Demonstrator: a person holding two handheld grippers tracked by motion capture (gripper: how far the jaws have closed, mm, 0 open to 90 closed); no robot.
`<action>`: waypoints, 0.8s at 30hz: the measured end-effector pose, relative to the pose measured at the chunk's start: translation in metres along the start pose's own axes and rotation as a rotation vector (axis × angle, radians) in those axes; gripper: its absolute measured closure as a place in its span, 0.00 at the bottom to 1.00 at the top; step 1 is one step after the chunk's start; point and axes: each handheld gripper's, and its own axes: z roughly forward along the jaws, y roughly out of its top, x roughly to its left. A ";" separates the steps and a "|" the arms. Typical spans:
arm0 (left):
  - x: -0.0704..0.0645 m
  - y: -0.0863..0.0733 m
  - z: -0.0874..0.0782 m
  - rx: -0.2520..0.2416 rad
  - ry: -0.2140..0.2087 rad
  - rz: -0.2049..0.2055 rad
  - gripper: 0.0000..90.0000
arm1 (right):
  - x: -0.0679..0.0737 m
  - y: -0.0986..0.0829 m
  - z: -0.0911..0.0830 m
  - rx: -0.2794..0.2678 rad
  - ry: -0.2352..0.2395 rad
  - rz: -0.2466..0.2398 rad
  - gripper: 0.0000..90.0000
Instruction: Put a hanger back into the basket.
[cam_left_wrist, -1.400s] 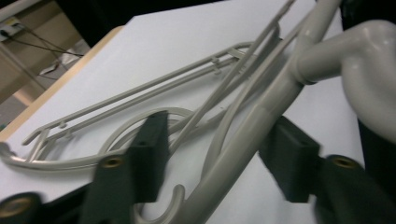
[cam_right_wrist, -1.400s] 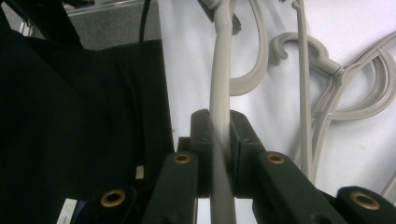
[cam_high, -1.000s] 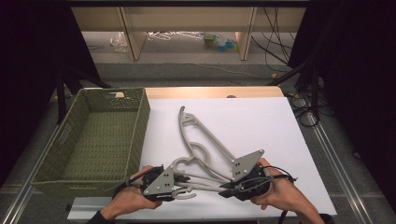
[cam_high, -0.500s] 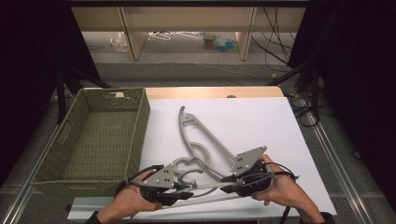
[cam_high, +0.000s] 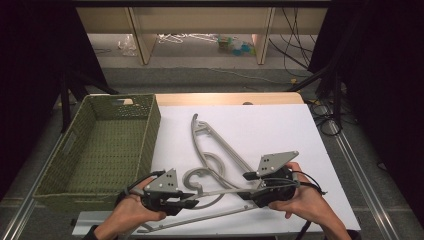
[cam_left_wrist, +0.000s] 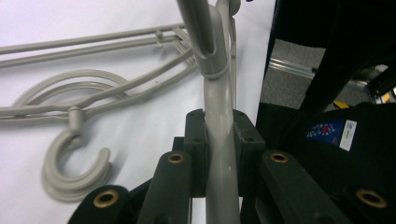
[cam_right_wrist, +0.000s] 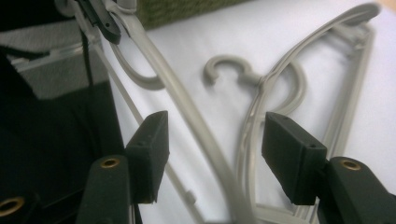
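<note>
Grey plastic hanger (cam_high: 220, 192), lower centre of the high view, is gripped at its left end by the left gripper (cam_high: 192, 198). In the left gripper view its jaws are closed tight on the hanger's arm (cam_left_wrist: 219, 154), which runs up the frame's middle. The right gripper (cam_high: 246, 186), lower right of centre, has jaws spread wide; in the right gripper view the same hanger's arm (cam_right_wrist: 187, 116) passes between them, touching neither. A second hanger (cam_high: 212, 145) lies flat on the white table (cam_high: 280, 130) at mid-frame, hooks overlapping w/ the first. The green woven basket (cam_high: 145, 130) at left looks empty, though its near corner is hard to read.

Progress, as a judgement: early stage. One hanger is grasped on one side & apparently just lifting; nothing's in the basket yet. Left to do: close the right jaws, carry it over, then the other hanger.
</note>
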 end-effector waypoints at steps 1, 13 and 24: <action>0.001 0.001 -0.005 -0.005 0.017 -0.001 0.88 | 0.001 0.000 -0.003 -0.015 -0.005 0.010 0.46; 0.011 0.007 -0.047 -0.075 0.106 -0.060 0.88 | 0.020 -0.002 -0.026 -0.107 -0.084 0.032 0.37; 0.038 0.025 -0.103 -0.128 0.228 -0.100 0.88 | 0.012 -0.021 -0.009 -0.097 -0.090 0.090 0.32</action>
